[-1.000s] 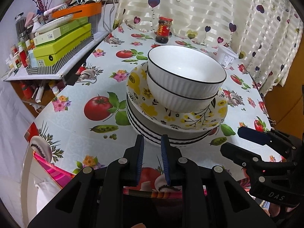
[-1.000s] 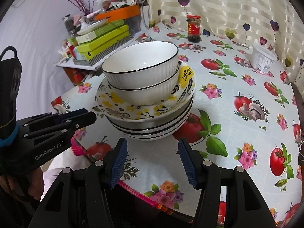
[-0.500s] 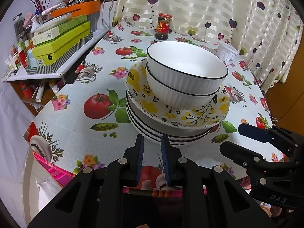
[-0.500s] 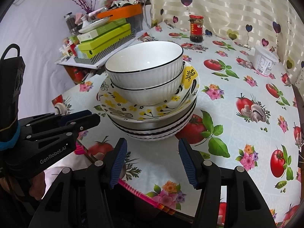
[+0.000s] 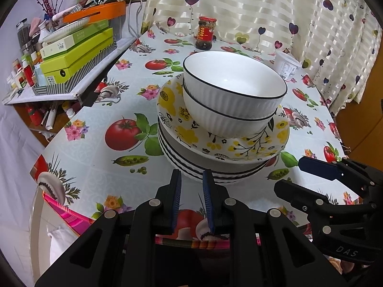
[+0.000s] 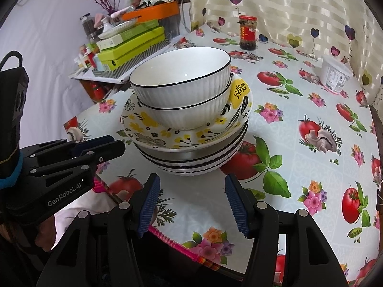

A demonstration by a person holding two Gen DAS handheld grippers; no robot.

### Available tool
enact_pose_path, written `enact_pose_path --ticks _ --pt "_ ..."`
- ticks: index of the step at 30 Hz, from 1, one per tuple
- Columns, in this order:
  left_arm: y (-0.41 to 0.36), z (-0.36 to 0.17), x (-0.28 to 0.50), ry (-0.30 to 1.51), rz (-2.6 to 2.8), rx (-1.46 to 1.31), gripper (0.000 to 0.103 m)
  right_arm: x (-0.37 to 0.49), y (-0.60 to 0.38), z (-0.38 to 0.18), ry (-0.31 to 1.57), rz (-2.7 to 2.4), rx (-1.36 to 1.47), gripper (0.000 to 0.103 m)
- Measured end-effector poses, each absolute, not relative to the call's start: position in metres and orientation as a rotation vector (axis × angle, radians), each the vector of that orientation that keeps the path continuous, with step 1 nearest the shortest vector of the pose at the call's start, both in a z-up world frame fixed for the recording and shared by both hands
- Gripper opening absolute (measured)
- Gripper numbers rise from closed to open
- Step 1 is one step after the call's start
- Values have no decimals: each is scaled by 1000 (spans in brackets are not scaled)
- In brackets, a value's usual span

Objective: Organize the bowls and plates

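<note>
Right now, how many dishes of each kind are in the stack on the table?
White bowls with a black rim: 2, nested
Yellow flower plate: 1
White plates with black rims under it: at least 3, exact count hard to tell
Total: at least 6

Ahead of our tongs we see a striped curtain [image 5: 251, 7] with hearts behind the table [image 6: 299, 157]; to their left, a cluttered shelf [image 5: 71, 91] stands against a white wall [image 6: 47, 24].

Left claw [image 5: 191, 179] angled downward with jaws nearly together and empty; right claw [image 6: 191, 184] beside it, jaws spread wide.
</note>
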State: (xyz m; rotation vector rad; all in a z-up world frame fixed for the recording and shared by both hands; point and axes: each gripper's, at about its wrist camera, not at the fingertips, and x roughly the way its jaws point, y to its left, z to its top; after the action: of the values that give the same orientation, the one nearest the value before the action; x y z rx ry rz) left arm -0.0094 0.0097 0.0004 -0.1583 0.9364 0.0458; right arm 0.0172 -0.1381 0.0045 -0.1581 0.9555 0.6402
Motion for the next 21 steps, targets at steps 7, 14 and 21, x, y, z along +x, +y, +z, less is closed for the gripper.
enact_pose_path --ticks 7,14,21 --pt "8 -2 -9 945 41 -153 19 17 -138 3 957 641 -163 57" --pt "8 -3 -8 948 34 -153 19 17 -138 1 960 640 -163 58" --pt "8 -4 -8 950 30 -154 19 16 -138 -1 960 643 -166 58"
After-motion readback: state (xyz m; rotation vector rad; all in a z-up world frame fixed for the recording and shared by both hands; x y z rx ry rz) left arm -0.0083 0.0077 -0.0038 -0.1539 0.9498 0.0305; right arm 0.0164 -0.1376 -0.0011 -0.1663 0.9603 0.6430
